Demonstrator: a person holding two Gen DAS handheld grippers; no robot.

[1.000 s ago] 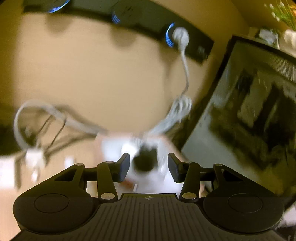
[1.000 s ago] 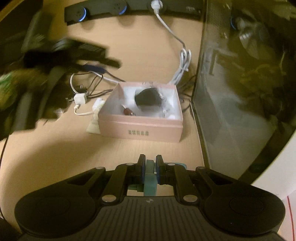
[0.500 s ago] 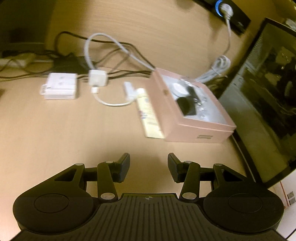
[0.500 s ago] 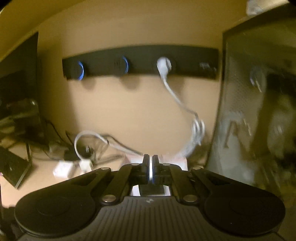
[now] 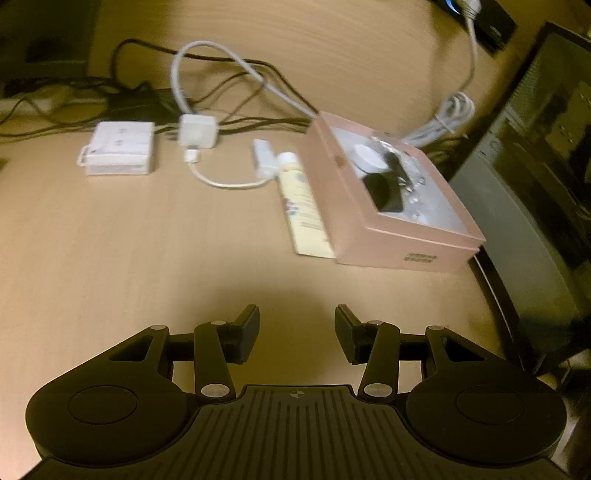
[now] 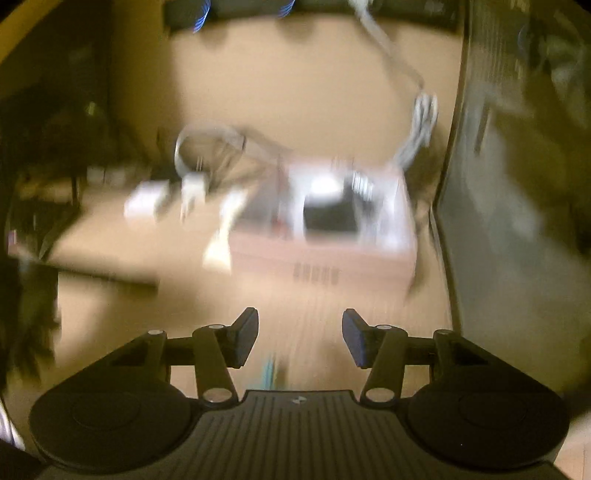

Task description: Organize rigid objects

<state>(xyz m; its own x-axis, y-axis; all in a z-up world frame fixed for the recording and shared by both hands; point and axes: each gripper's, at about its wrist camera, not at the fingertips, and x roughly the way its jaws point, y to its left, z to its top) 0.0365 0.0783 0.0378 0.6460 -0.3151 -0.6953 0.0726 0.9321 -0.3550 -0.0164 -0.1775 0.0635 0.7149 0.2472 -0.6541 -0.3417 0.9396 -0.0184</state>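
Note:
A pink open box (image 5: pixel 354 218) sits on the wooden desk, holding a black object (image 5: pixel 384 192), a white round item (image 5: pixel 367 157) and small bits. It also shows, blurred, in the right wrist view (image 6: pixel 325 262). A cream tube (image 5: pixel 301 206) lies against the box's left side. My left gripper (image 5: pixel 295 332) is open and empty, above bare desk well in front of the box. My right gripper (image 6: pixel 299 338) is open and empty, in front of the box. A blurred teal thing (image 6: pixel 269 369) lies just below it on the desk.
A white adapter box (image 5: pixel 120 153), a white charger (image 5: pixel 197 131) with cables and a dark cable tangle lie left of the pink box. A dark screen (image 5: pixel 535 166) stands at the right. A black socket strip (image 6: pixel 317 7) runs along the back.
My right gripper has opened and pulled back from the box; the teal thing it held a second ago is out of it. My left gripper drew back earlier and now holds nearly still, open.

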